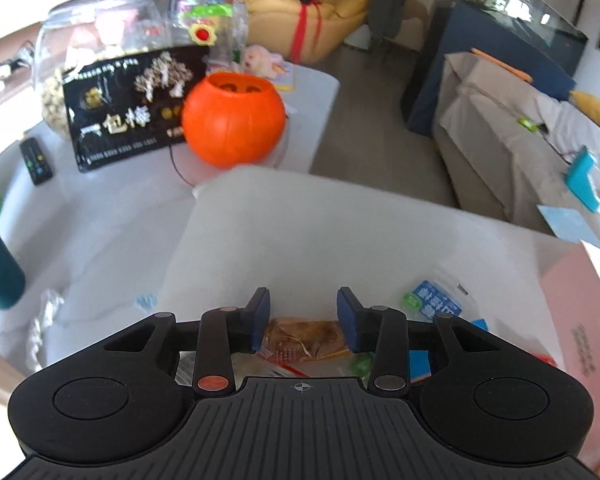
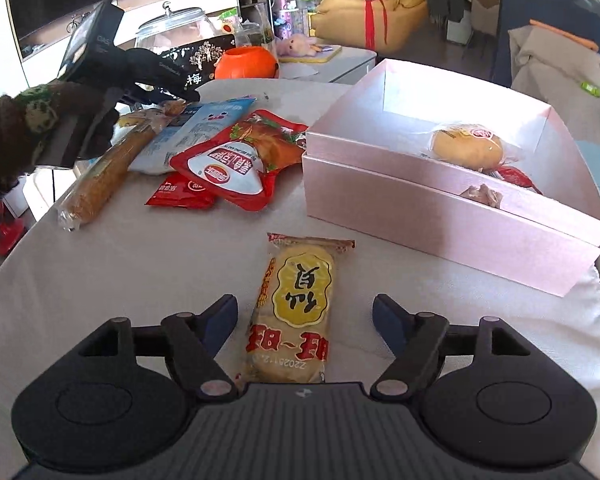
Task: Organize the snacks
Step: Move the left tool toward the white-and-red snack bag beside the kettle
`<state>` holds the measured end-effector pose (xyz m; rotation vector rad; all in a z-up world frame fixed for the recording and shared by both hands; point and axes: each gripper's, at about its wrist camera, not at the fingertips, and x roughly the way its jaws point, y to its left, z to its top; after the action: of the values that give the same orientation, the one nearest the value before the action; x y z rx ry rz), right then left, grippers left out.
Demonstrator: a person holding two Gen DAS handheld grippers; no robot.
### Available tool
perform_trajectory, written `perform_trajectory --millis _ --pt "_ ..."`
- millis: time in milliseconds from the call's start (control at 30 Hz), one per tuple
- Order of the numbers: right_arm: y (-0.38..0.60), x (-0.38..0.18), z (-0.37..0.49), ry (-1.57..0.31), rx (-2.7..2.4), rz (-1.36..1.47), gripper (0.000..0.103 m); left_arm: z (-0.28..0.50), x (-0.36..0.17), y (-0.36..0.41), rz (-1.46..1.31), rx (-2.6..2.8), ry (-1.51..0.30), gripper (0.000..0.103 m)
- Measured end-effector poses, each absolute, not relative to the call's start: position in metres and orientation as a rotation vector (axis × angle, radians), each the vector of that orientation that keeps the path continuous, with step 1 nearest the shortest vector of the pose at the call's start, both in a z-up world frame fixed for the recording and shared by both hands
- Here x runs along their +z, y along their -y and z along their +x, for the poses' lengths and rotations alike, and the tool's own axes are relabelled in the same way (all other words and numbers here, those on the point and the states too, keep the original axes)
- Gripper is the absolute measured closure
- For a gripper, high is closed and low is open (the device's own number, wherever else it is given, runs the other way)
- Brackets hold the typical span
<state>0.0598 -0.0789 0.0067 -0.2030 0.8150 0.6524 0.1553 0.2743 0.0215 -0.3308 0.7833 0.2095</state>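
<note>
Clearly yellow-labelled rice cracker pack point(image 2: 290, 312)

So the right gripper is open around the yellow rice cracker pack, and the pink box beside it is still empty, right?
Not quite. The right gripper is indeed open around the yellow rice cracker pack, but the pink box is not empty: the right wrist view shows a wrapped bun and a few other snacks already inside it.

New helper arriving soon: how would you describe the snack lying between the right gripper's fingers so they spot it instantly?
Find the pink box on the white table. Left of it, by itself, lies the rice cracker pack: long and yellow-beige, with a yellow oval and red characters, unlike the red pouches behind it.
</note>
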Motion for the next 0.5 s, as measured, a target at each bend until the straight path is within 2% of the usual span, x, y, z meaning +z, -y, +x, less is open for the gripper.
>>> perform_trajectory --millis 133,200,367,500 --pt "0.082 0.006 0.06 -0.807 0.656 -0.193 0.026 0.131 0.025 -0.269 -0.397 0.145 -0.804 0.066" --pt "0.082 0.006 0.06 -0.806 0.655 -0.191 0.026 0.117 0.029 -0.265 -0.428 0.108 -0.794 0.083" --pt "0.082 0.005 0.058 -0.801 0.653 -0.194 0.025 0.082 0.048 -0.262 -0.462 0.032 -0.721 0.081" --pt "0.08 0.004 0.057 -0.793 0.653 -0.208 0.023 0.052 0.07 -0.288 -0.413 0.173 -0.617 0.076"
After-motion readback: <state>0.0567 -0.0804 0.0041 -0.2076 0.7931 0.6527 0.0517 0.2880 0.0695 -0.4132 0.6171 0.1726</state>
